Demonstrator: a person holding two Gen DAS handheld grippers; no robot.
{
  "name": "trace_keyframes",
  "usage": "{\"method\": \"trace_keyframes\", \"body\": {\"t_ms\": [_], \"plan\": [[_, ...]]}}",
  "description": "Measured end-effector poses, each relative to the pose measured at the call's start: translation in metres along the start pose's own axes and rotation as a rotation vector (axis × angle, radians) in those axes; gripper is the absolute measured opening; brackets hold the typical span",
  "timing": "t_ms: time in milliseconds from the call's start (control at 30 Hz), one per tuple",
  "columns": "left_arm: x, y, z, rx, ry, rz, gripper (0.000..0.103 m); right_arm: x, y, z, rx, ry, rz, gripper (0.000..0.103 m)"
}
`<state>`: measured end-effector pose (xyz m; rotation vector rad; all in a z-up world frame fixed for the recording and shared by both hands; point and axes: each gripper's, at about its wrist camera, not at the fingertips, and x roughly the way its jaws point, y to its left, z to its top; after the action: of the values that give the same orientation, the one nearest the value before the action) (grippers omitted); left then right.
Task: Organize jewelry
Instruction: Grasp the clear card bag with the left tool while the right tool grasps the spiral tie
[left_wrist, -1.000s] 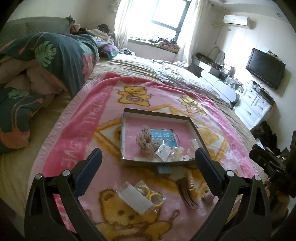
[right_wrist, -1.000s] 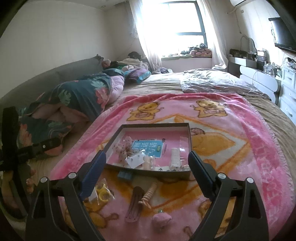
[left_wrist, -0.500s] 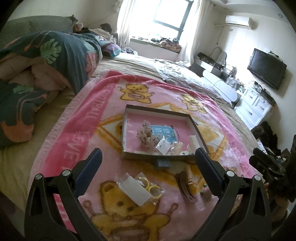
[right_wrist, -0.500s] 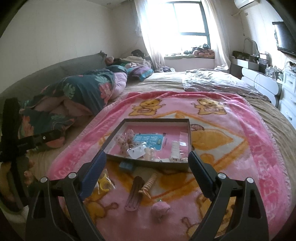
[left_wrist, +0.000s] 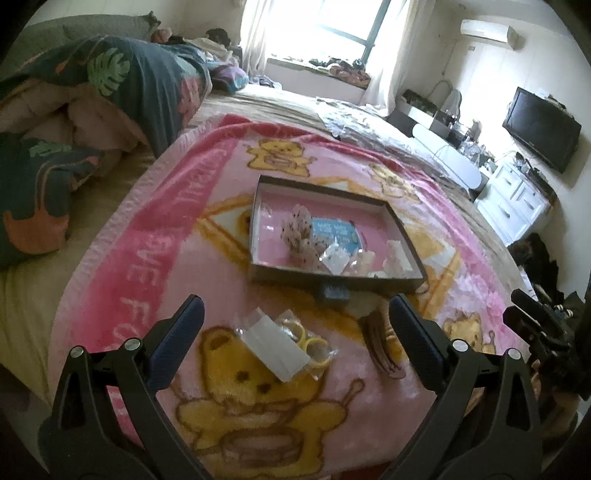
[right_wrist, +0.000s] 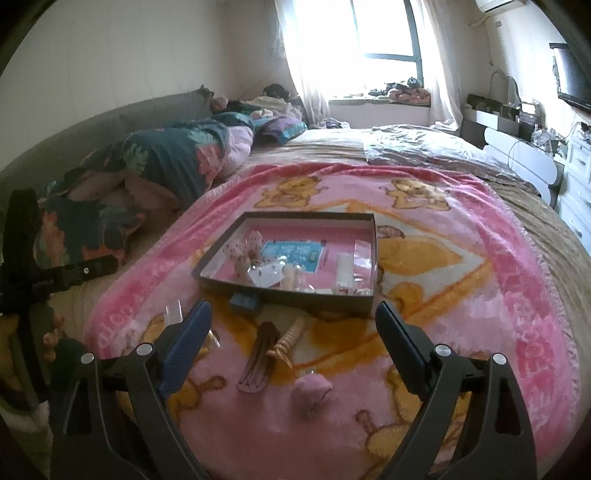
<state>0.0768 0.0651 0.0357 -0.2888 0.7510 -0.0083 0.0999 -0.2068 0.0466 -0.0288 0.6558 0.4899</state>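
Note:
A shallow dark box (left_wrist: 410, 242) (right_wrist: 375, 254) with a pink floor lies on the pink bear blanket and holds a spotted bow, a blue card and small clear packets. In front of it lie a clear bag of yellow rings (left_wrist: 291, 345), a brown hair clip (left_wrist: 378, 341) (right_wrist: 260, 356), a beige spiral clip (right_wrist: 291, 336), a pink pom-pom (right_wrist: 312, 391) and a small blue box (left_wrist: 334, 291) (right_wrist: 243, 302). My left gripper (left_wrist: 295, 328) is open and empty above the ring bag. My right gripper (right_wrist: 293, 326) is open and empty above the clips.
The blanket (left_wrist: 155, 266) covers a bed. A folded floral duvet (left_wrist: 122, 85) lies at the left. A white dresser (left_wrist: 517, 199) and a TV (left_wrist: 541, 127) stand at the right. The bed's near edge runs just below the grippers.
Both grippers have pulled back and risen a little from the box, so more of the blanket's near end shows. Both stay open. The items have not moved.

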Motion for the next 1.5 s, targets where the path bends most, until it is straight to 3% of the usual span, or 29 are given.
{"method": "trace_keyframes", "body": {"t_ms": [667, 1067, 1300, 1433, 1500], "plan": [[0.044, 0.017, -0.037, -0.029, 0.159, 0.005, 0.094, 0.036, 0.013, -0.038, -0.062, 0.142, 0.022, 0.089], [0.085, 0.042, -0.058, -0.248, 0.279, -0.162, 0.093, 0.052, 0.007, -0.038, -0.055, 0.168, 0.015, 0.089], [0.105, 0.051, -0.059, -0.376, 0.292, -0.239, 0.078, 0.083, -0.001, -0.032, -0.024, 0.238, -0.007, 0.089], [0.113, 0.05, -0.057, -0.39, 0.291, -0.217, 0.076, 0.107, -0.004, -0.03, 0.006, 0.296, 0.018, 0.089], [0.115, 0.049, -0.055, -0.377, 0.286, -0.187, 0.065, 0.121, -0.004, -0.029, 0.021, 0.325, 0.032, 0.084]]}}
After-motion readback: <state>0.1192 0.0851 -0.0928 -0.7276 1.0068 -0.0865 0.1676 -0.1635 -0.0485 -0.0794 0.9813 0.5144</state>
